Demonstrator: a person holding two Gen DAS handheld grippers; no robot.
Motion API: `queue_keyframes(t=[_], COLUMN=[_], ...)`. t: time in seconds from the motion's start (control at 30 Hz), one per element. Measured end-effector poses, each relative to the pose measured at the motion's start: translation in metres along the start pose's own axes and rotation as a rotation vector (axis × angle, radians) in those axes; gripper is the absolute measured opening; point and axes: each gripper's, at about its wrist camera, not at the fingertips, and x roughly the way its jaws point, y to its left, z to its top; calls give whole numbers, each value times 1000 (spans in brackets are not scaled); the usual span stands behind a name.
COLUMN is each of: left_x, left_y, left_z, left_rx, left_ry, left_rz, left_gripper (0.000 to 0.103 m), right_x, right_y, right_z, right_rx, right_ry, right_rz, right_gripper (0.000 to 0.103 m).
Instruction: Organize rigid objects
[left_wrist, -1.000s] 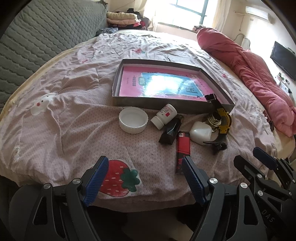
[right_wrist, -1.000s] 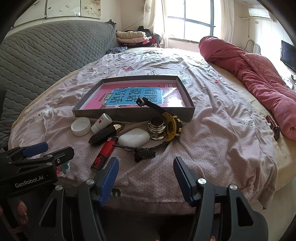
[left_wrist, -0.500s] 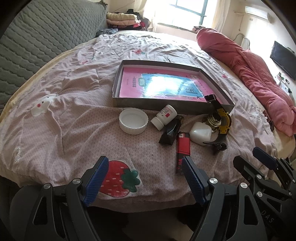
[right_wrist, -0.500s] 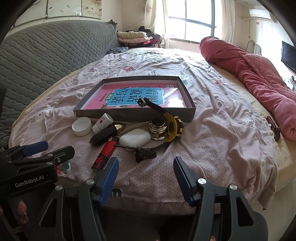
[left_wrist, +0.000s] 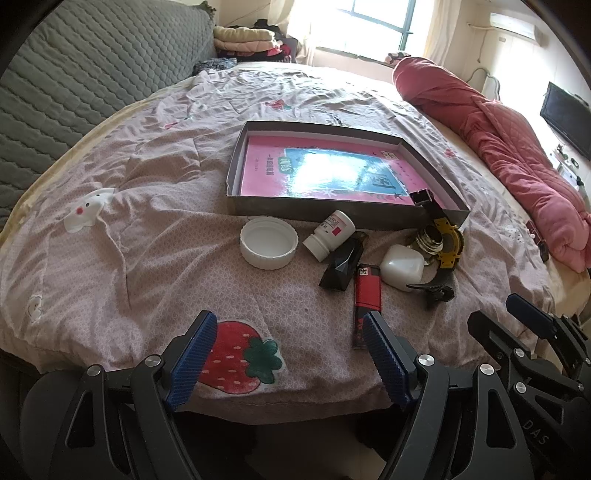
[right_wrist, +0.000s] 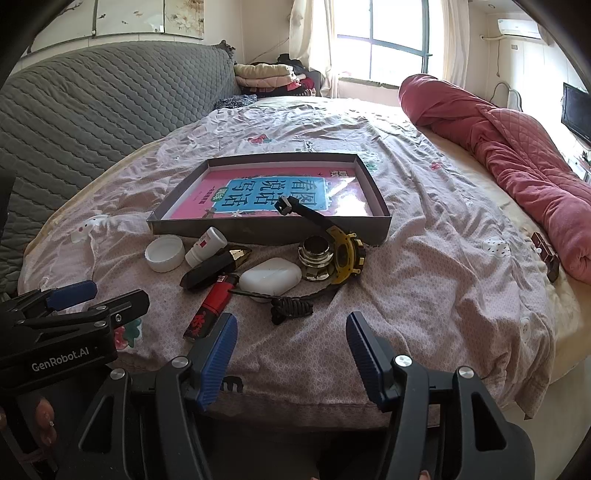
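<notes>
The left gripper (left_wrist: 286, 354), black-framed with blue ribbed pads, hovers at the near edge of the bed with its jaws spread wide and nothing between them; the right gripper (right_wrist: 291, 350), of the same build, is alongside it, jaws likewise spread and empty. Both hang over a pink patterned bedsheet (left_wrist: 147, 236) bearing a printed red strawberry (left_wrist: 236, 363). Just beyond the grippers lies a cluster of small rigid items. Nearest is a red and black cigarette lighter (right_wrist: 212, 304), lying flat, with a black knotted cord (right_wrist: 291, 308) beside it. Behind these lie a glossy black faceted case with a gold tip (right_wrist: 214, 267) and a white rounded plastic earbud case (right_wrist: 269, 277). Further back sit a white round plastic lid (left_wrist: 268, 246), open side up, and a small white pill bottle with a red label (left_wrist: 330, 234) on its side. A yellow and black wristwatch (right_wrist: 345, 254) leans against a metallic round object (right_wrist: 316, 256), its strap reaching over the wall of the shallow grey cardboard tray (right_wrist: 266, 229). This tray holds a pink and blue book (right_wrist: 273, 194). A rolled pink quilt (right_wrist: 517, 147) lies far right.
</notes>
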Motion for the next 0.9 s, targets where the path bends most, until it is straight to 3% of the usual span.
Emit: queue_keyframes(t=[0.9], left_x=[1], left_y=[3], left_z=[1], left_rx=[-9], left_ry=[0], left_rz=[4], left_gripper=[82], right_x=[-2], right_y=[-1], right_z=[1], right_rx=[2], right_ry=[-9], right_rz=[5], right_gripper=[61])
